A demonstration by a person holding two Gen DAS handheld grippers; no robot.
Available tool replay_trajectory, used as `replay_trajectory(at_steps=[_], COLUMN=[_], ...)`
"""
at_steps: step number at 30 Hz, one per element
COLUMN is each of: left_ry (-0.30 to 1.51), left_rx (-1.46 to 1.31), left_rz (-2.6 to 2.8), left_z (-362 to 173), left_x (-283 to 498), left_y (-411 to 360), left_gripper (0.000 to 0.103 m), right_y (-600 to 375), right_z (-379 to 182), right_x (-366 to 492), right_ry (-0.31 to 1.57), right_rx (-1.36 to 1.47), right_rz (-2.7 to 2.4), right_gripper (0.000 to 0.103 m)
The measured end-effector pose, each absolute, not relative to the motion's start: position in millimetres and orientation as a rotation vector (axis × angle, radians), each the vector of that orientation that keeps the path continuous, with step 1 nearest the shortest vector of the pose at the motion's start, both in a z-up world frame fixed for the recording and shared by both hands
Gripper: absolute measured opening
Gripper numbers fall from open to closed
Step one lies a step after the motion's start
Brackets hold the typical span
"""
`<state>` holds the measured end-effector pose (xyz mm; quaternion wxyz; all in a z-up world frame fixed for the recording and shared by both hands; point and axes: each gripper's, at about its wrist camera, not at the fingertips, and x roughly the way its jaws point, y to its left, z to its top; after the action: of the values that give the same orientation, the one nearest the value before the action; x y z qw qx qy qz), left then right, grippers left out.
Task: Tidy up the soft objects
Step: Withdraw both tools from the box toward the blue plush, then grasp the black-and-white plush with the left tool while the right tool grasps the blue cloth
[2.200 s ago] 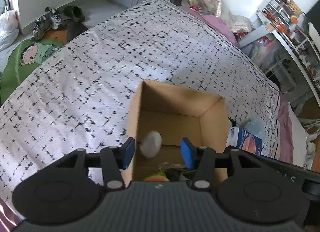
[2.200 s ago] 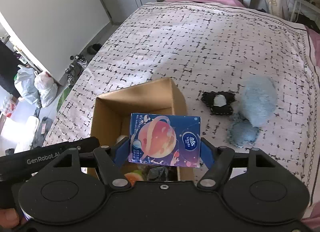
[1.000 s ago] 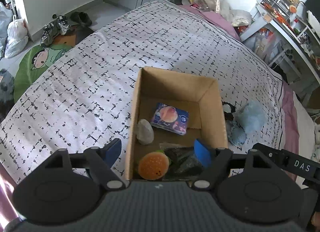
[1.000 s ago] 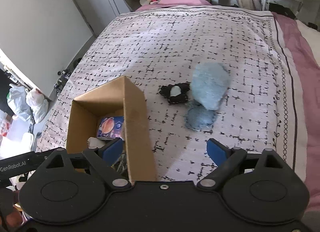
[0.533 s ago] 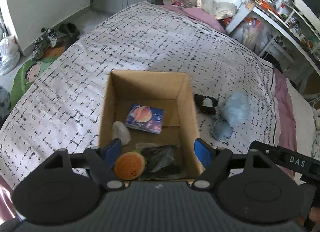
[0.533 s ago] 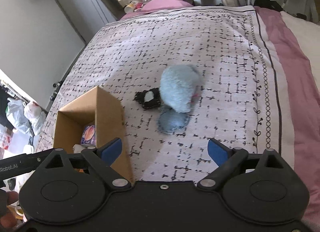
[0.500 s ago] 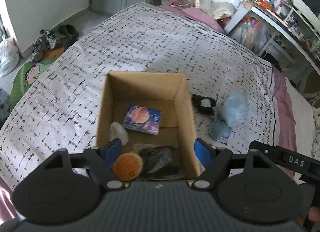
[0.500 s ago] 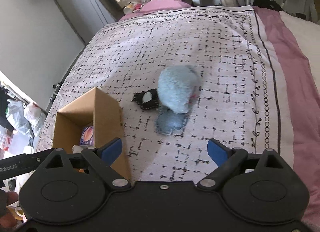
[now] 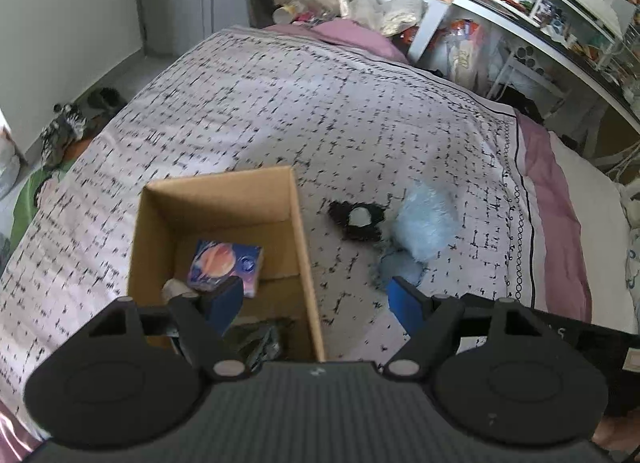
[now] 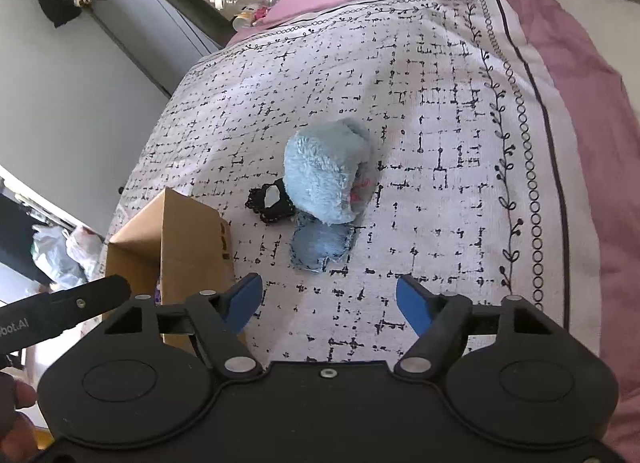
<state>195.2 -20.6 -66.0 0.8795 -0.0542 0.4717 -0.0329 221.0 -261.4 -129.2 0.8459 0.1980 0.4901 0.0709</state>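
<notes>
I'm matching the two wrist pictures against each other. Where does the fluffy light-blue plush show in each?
Left wrist: fluffy light-blue plush right of centre, on the bedspread, right of the cardboard box.
Right wrist: plush near centre, up-right of the box.
Shared landmark: black-and-white item touching the plush's left side.

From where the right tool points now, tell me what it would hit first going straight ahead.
Probably the flat blue fabric piece, lying on the bedspread just ahead of the right tool, whose jaws are closing on nothing. Depth is unclear; bare bedspread might come first.
</notes>
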Motion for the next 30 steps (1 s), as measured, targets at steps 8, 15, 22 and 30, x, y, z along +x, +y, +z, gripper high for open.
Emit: replay_trajectory(at_steps=[8, 15, 22, 30], left_ry=[0.997, 1.036, 1.072, 1.124], left_rx=[-0.091, -0.084, -0.087, -0.073], left_rz=[-0.090, -0.108, -0.107, -0.127], left_z=[-71.4, -85.2, -101.0, -119.6], left_x=[211.2, 232.0, 258.8, 286.5], left_y=[-42.8, -56.4, -63.0, -71.9], left_gripper=[0.074, 0.067, 0.062, 0.054], right_y=[-270.5, -276.0, -277.9, -276.1], right_z=[-146.6, -167.4, -186.6, -206.3], right_x=[234.6, 248.1, 263.7, 280.3], right_ry=[1.041, 1.056, 1.096, 1.139], right_rx=[0.498, 0.582, 0.610, 0.673], right_rz=[0.174, 0.189, 0.161, 0.148], right_gripper=[0.072, 0.067, 0.062, 0.056])
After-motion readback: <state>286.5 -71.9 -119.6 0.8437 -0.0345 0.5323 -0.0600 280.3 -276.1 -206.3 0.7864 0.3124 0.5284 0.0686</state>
